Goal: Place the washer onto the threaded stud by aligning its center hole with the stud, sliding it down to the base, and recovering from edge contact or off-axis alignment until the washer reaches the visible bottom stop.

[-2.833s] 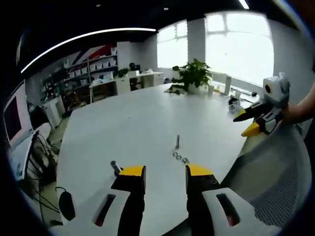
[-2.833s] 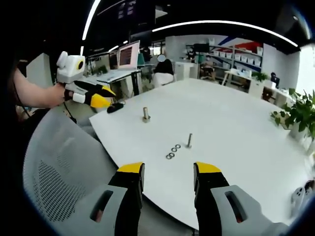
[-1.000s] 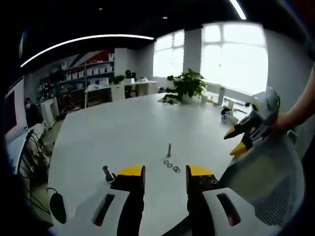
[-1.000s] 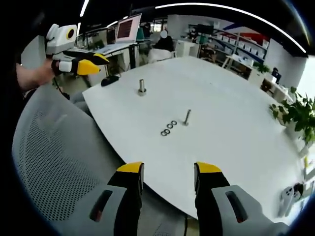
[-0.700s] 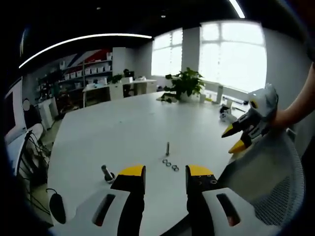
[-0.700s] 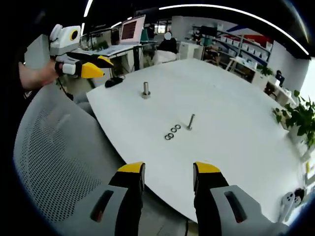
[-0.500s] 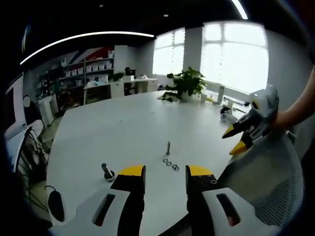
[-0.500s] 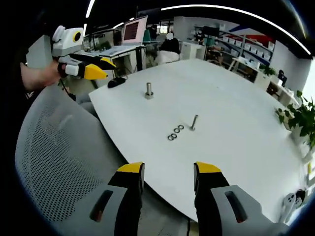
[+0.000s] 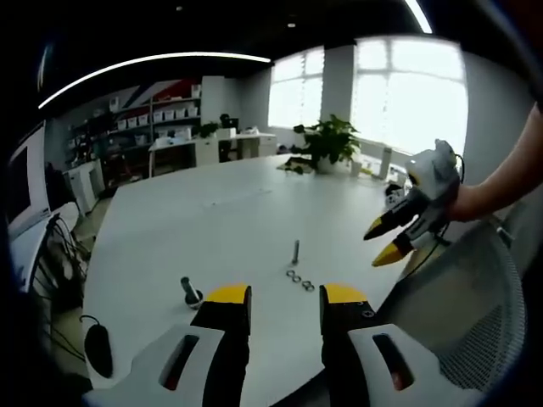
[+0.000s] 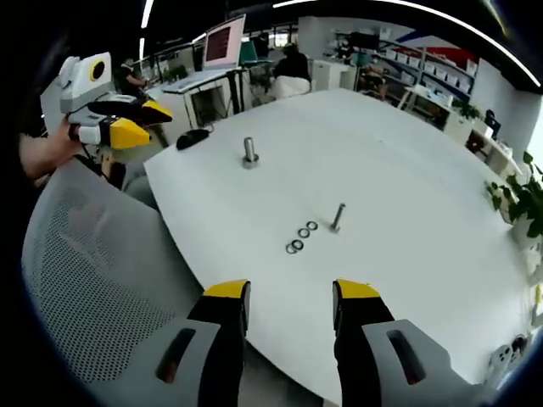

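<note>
Three small washers (image 9: pixel 300 281) lie in a short row on the white table (image 9: pixel 221 220), just in front of a thin upright threaded stud (image 9: pixel 295 251). In the right gripper view the washers (image 10: pixel 302 237) sit left of the stud (image 10: pixel 338 217). My left gripper (image 9: pixel 281 297) is open and empty, held over the near table edge. My right gripper (image 10: pixel 289 295) is open and empty, short of the washers. The right gripper (image 9: pixel 384 241) comes into the left gripper view from the right, in a hand. The left gripper (image 10: pixel 136 121) comes into the right gripper view from the left.
A second, thicker stud on a round base (image 10: pixel 249 152) stands apart at the left; it is near the table edge (image 9: pixel 188 290) in the left gripper view. A grey mesh chair back (image 10: pixel 93 280) lies below the grippers. A black mouse (image 10: pixel 193 137) and a potted plant (image 9: pixel 329 140) rest farther off.
The right gripper has moved in over the table, closer to the washers. Both views have shifted slightly with the hands. The washers and studs have not moved.
</note>
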Tool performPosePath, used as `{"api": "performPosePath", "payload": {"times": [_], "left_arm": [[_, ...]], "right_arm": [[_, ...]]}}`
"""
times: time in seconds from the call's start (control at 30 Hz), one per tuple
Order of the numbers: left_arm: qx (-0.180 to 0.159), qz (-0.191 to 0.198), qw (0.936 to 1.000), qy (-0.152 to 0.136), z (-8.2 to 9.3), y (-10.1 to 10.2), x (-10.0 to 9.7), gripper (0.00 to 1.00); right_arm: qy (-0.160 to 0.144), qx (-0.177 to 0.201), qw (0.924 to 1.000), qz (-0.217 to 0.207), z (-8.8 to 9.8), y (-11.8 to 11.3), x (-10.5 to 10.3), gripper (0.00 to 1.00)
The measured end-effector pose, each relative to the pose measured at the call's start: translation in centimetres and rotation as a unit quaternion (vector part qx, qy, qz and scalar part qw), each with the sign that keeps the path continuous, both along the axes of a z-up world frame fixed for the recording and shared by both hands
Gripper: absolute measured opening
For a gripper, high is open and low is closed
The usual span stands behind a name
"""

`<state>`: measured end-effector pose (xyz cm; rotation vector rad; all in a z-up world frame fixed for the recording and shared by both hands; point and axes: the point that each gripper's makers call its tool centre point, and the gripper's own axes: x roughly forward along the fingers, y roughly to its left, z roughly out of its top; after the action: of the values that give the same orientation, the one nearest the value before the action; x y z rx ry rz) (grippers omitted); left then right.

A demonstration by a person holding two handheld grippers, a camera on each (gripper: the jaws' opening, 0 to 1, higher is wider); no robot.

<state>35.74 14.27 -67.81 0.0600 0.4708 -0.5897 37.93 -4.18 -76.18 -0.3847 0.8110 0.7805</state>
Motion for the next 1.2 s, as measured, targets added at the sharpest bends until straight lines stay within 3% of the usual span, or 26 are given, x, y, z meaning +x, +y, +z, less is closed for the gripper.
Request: {"api": "performPosePath", "payload": {"times": [0.17,0.37,0.87,1.2], "left_arm": [[0.018,-0.009,0.9998,-0.004,-0.1,-0.3,-0.3,0.3],[0.015,-0.006,0.9999,-0.001,-0.2,0.0,-0.1,0.3],[0.021,0.002,0.9998,0.0,-0.3,0.3,0.0,0.26],[0.022,0.015,0.9996,0.005,-0.6,0.7,0.2,0.28]], "right_arm": [[0.025,-0.012,0.9995,-0.016,-1.6,0.4,0.6,0.41],[0.059,0.011,0.9963,-0.06,-3.0,1.3,2.0,0.35],[0.081,-0.01,0.9954,-0.05,-5.9,3.3,4.0,0.34],[0.094,-0.022,0.9946,-0.037,-7.6,4.7,4.6,0.34]]}}
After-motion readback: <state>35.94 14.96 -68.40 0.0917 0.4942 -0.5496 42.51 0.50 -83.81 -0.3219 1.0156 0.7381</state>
